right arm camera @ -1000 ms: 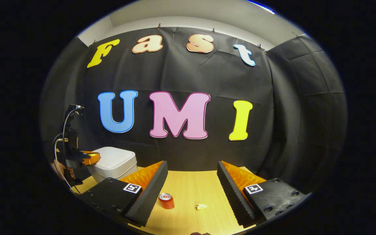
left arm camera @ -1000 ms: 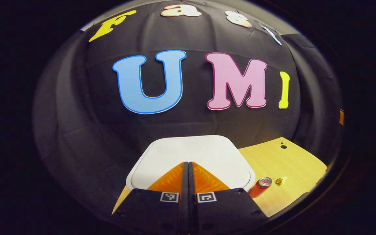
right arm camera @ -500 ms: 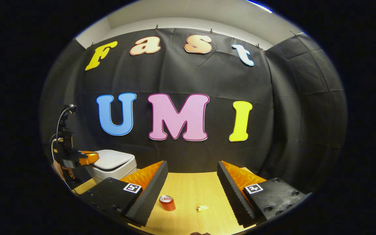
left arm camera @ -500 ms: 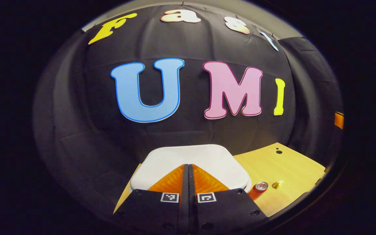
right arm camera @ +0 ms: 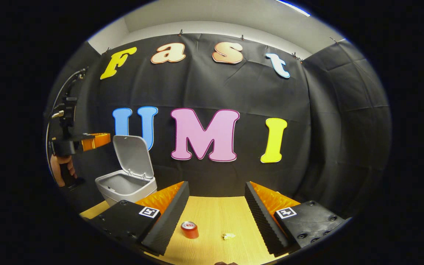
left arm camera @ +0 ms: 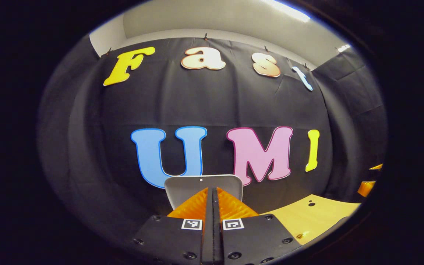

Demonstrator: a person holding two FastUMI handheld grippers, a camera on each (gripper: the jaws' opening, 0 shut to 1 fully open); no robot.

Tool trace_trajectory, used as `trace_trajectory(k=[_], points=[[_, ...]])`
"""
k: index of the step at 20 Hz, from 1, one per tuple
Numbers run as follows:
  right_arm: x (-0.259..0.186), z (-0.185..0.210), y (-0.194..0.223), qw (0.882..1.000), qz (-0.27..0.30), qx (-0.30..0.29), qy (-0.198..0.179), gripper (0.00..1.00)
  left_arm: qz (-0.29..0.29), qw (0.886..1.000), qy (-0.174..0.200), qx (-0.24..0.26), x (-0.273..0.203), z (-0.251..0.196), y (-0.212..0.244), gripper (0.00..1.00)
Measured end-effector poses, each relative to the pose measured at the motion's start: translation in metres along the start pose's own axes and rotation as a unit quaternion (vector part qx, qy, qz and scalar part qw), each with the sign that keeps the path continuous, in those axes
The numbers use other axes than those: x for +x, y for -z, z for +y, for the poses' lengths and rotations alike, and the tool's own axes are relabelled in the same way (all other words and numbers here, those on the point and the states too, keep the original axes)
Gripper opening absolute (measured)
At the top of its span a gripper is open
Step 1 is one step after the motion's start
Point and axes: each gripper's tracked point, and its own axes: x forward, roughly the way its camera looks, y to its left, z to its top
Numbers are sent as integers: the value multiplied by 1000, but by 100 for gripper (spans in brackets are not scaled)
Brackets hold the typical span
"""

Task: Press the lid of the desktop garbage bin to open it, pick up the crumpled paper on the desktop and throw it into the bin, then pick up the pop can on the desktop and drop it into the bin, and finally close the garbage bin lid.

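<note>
1. At the far left of the right gripper view, a hand (right arm camera: 60, 170) holds the left gripper (right arm camera: 103, 138) up in the air, above and to the left of the bin; its fingers are pressed together with nothing between them
2. In the left gripper view the same left gripper (left arm camera: 212, 195) shows its two fingers meeting along one line, clenched on nothing, with the raised lid (left arm camera: 202, 186) standing just beyond their tips
3. The garbage bin (right arm camera: 126, 188) sits at the back left of the wooden table (right arm camera: 215, 213), near the black cloth wall; its lid (right arm camera: 133, 156) stands upright on the rear hinge, so the grey inside lies open
4. The right gripper (right arm camera: 216, 200) hangs low over the table with its jaws spread wide and nothing between them
5. The pop can (right arm camera: 189, 229) stands upright on the table between the right gripper's fingers, nearer the left one and touching neither
6. The crumpled paper (right arm camera: 229, 236) lies on the table just to the right of the can, apart from it, also between the spread fingers
7. In the left gripper view a strip of the table (left arm camera: 318, 217) shows at the lower right, with a small dark hole (left arm camera: 309, 204) in its surface
</note>
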Motion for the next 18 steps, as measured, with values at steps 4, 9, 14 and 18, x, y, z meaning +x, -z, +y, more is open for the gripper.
trace_trajectory(k=[4,9,14,18], points=[[0,-4,2,1000,3,1,2,98,-7,1000,-4,-30,-26,-18,-12,7],[0,-1,15,1000,24,2,-8,99,20,998,7,-52,-52,-39,0,30],[6,-1,26,999,39,4,-16,98,33,998,7,-59,-69,-50,19,97],[19,-7,51,997,80,4,-19,98,41,999,8,-34,-83,-63,27,98]])
